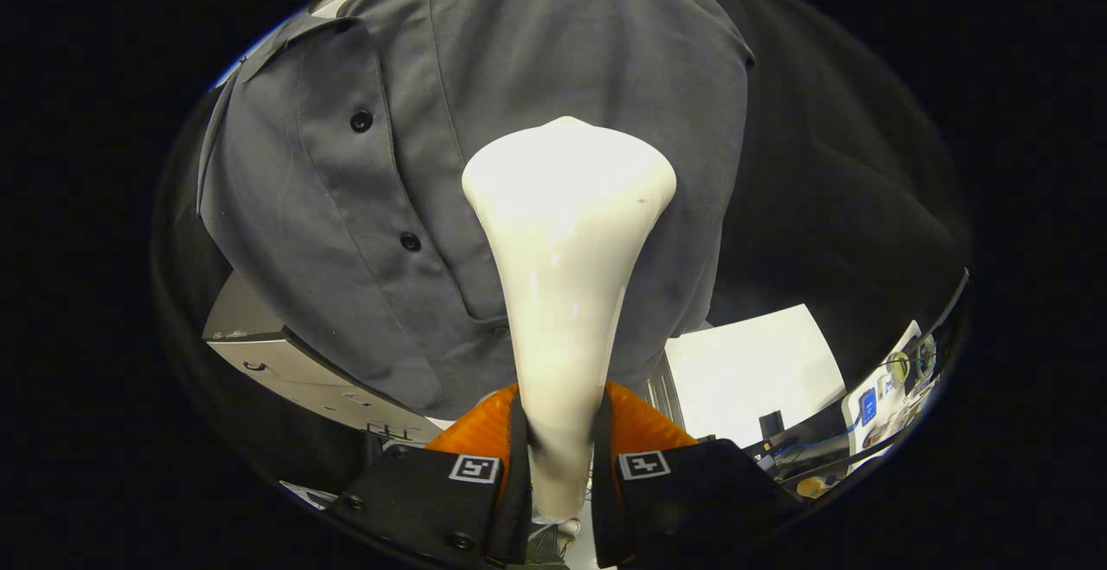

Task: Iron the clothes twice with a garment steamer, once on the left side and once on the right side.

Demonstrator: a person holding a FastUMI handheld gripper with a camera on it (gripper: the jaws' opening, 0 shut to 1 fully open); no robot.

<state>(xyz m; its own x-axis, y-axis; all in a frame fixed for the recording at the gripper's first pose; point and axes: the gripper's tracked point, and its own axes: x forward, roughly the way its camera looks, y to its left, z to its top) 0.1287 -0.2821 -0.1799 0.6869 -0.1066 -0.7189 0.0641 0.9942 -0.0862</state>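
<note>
Grey shirt (484, 163) hangs upright beyond the fingers, front facing out, so the fabric falls flat for steaming. White steamer (566, 267) is clamped by its narrow handle, the gripper (560, 466) closed on it with both fingers pressing. Its wide head points forward at the shirt, just beside the button placket (380, 181); contact unclear. Likely mid-pass. Buttons run down the side of the head, snag risk.

Black cloth wall (830, 163) behind; a white board (752, 375) lower down, grey metal cabinet (285, 362) opposite, cluttered white desk (891, 397) beyond
</note>
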